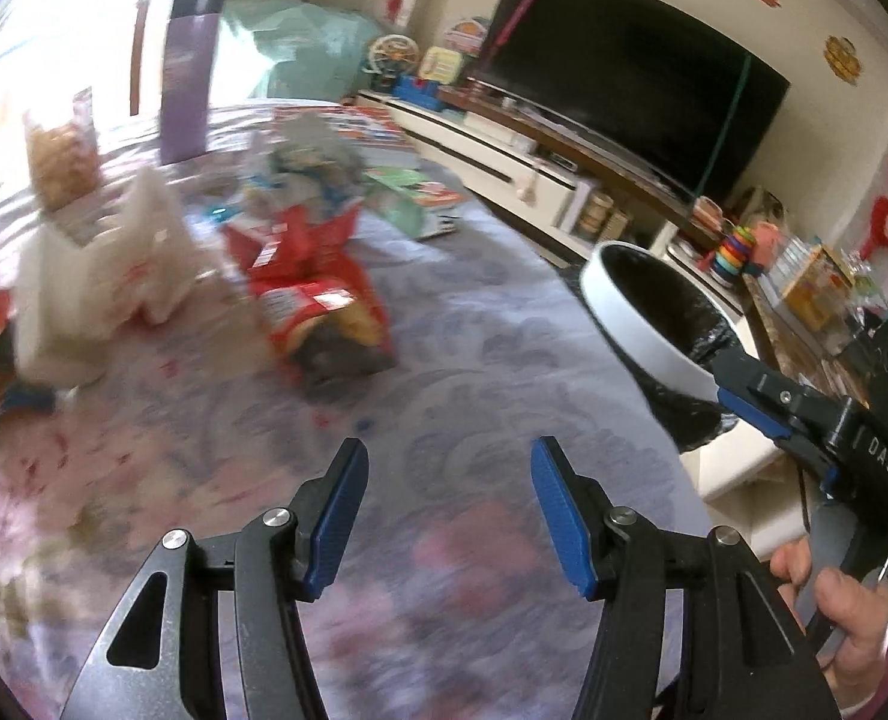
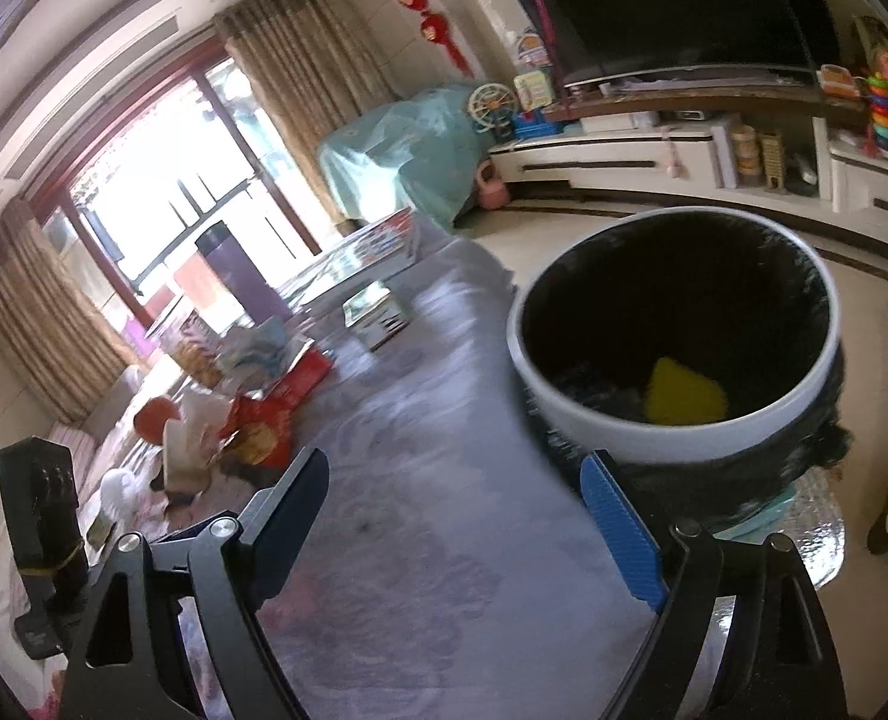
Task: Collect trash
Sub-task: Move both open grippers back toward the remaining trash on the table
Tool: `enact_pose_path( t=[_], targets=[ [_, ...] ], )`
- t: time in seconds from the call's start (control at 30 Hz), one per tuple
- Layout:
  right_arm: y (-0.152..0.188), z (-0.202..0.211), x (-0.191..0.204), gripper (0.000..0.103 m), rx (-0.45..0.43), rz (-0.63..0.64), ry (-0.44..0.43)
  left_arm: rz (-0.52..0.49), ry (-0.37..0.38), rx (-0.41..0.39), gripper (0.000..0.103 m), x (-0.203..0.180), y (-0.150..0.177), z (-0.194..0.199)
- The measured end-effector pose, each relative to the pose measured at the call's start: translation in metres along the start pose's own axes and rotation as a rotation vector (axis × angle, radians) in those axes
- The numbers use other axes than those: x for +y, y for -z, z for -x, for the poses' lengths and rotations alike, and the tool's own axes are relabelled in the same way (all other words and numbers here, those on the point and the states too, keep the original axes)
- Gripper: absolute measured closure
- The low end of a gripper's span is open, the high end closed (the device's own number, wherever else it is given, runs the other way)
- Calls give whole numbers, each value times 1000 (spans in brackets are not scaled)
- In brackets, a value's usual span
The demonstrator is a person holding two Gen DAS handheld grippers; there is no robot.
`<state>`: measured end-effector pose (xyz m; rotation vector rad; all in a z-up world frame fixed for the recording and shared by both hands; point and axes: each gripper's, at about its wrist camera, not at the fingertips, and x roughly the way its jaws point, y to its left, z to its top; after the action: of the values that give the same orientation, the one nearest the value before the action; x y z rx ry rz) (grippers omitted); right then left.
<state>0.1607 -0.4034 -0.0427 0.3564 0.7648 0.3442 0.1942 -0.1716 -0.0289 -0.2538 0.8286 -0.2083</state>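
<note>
A pile of trash lies on the patterned tablecloth point(image 1: 456, 360): red snack wrappers point(image 1: 312, 276), a white paper bag point(image 1: 114, 252) and crumpled packets. My left gripper point(image 1: 447, 474) is open and empty, hovering over the cloth short of the pile. A white-rimmed trash bin point(image 2: 672, 330) with a black liner holds a yellow piece point(image 2: 684, 399). My right gripper point(image 2: 462, 492) is open and empty beside the bin's near left rim. The bin point(image 1: 654, 312) and the right gripper point(image 1: 750, 396) also show at the right of the left wrist view. The pile point(image 2: 246, 414) lies far left of the right gripper.
A purple flask point(image 1: 189, 72) stands at the table's far side, a green-white box point(image 1: 414, 198) and a printed box point(image 2: 378, 246) beyond the pile. A TV point(image 1: 630, 72) on a low white cabinet point(image 2: 654, 162) lines the wall. A covered teal object point(image 2: 408, 150) sits by the window.
</note>
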Motion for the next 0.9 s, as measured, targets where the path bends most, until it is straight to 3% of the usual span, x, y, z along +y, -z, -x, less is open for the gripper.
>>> enact_pose_path(
  t=[0.67,0.9],
  targets=[
    [25,-42,76,16,86,81,-109,138,-130,-56,47,68,36,76],
    [30,-62,111,15,120,159,-132,186,-159,-63,47,97,33,84]
  ],
)
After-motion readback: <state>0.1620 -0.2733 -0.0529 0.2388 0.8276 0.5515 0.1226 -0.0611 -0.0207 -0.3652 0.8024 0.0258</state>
